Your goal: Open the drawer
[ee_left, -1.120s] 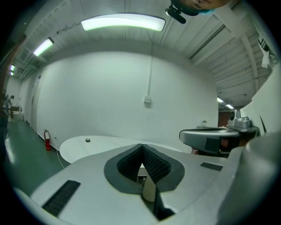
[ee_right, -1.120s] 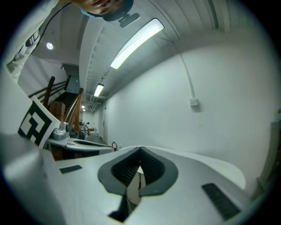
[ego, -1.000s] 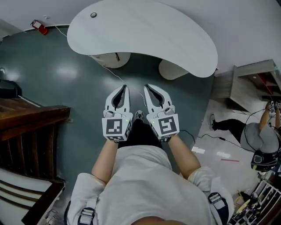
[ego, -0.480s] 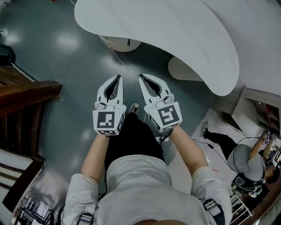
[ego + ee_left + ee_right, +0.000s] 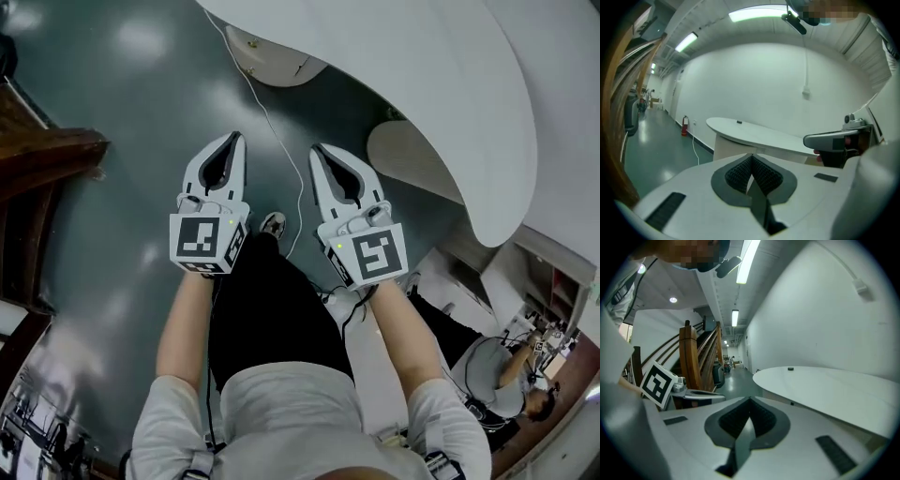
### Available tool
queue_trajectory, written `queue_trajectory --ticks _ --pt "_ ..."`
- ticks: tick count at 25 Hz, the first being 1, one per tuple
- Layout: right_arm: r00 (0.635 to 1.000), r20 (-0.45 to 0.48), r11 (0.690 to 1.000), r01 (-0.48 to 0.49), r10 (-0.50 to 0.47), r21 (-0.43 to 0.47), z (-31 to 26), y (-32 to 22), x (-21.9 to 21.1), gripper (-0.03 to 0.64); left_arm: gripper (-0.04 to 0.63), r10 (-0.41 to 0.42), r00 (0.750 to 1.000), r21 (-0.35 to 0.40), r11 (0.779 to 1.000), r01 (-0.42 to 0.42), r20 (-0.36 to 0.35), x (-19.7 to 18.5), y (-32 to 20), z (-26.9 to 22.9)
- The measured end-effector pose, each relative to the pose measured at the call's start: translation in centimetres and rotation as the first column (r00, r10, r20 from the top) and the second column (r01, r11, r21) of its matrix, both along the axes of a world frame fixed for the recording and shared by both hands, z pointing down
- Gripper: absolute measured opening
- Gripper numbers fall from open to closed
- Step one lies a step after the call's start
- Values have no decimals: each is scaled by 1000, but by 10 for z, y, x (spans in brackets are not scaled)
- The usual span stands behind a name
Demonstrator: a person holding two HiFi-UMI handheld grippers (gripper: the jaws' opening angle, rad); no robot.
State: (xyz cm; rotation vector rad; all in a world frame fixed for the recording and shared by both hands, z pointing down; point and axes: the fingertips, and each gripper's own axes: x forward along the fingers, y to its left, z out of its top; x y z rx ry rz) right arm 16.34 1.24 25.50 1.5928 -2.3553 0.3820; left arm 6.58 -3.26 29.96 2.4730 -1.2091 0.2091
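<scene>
Both handheld grippers are held out side by side above a glossy grey-green floor (image 5: 112,122), the left gripper (image 5: 232,137) and the right gripper (image 5: 318,148) each with jaws pressed fully together and nothing between them. Ahead and to the right, a white curved desk (image 5: 450,84) overhangs two rounded pedestals (image 5: 272,58); the drawer itself cannot be made out under the desktop's edge. A white cable (image 5: 269,117) trails across the floor from the nearer pedestal toward the person's shoe (image 5: 273,223). A wooden staircase (image 5: 42,159) flanks the left, a red fire extinguisher (image 5: 685,125) stands by the far wall, and another person (image 5: 497,370) works at lower right.
</scene>
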Motion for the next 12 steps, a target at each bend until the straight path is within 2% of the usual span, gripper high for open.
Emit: queue_trajectory --ticks 4,8,12 --pt "1000 -11 1000 -5 5 -30 39 -16 -6 12 5 -61 998 -40 997 61 -3 -16 -9 41" --pt "1000 -3 999 -10 10 -52 70 -37 -14 12 5 -46 999 -60 997 45 -3 -20 -10 68" --pt "1000 -15 998 20 -21 -63 88 -50 -38 12 5 -32 997 -116 993 24 -64 -23 -18 96"
